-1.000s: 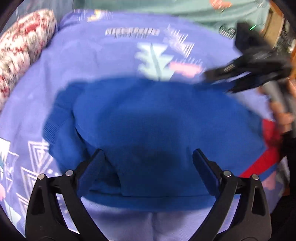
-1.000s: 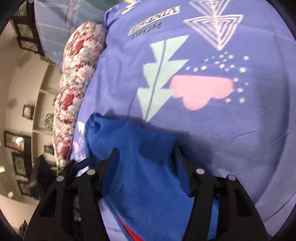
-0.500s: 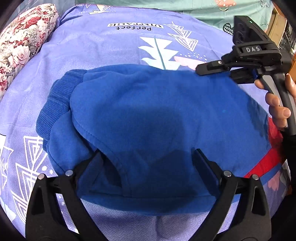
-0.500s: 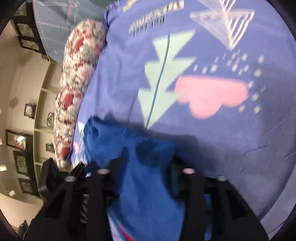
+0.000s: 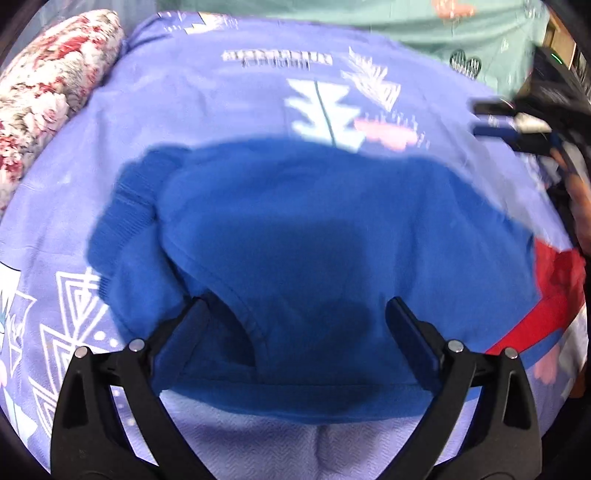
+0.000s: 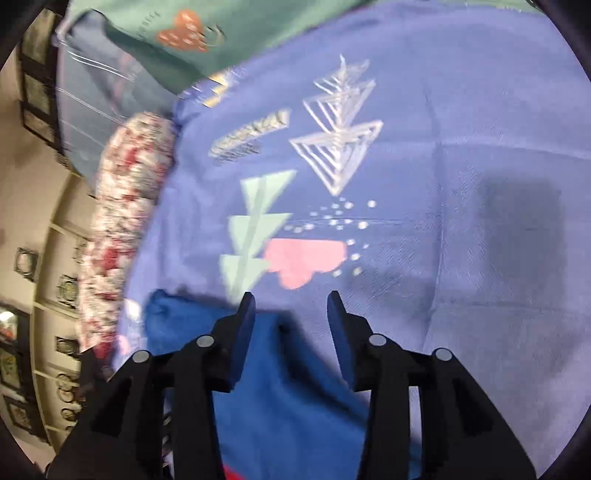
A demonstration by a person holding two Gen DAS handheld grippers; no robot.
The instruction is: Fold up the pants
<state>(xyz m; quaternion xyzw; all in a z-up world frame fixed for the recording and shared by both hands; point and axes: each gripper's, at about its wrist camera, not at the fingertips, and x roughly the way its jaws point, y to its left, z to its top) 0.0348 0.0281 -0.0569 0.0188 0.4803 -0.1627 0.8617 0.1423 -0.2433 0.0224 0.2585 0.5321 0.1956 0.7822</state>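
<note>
The blue pants (image 5: pixel 314 236) lie folded in a compact pile on the purple printed bedspread (image 5: pixel 207 103), with a ribbed cuff at the left and a red stripe (image 5: pixel 546 295) at the right. My left gripper (image 5: pixel 295 325) is open and hovers over the pile's near edge, holding nothing. My right gripper (image 6: pixel 291 321) is open and empty, above the pile's far edge (image 6: pixel 280 380); it also shows blurred at the right of the left wrist view (image 5: pixel 517 129).
A floral pillow (image 5: pixel 44 96) lies at the left of the bed, also seen in the right wrist view (image 6: pixel 125 229). A green blanket (image 6: pixel 207 33) lies beyond the bedspread (image 6: pixel 443 166). A wall with framed pictures (image 6: pixel 26 258) stands to the left.
My right gripper has lifted and pulled back from the pants' far edge, its view tilting up over the bedspread. My left gripper has stayed open over the near edge.
</note>
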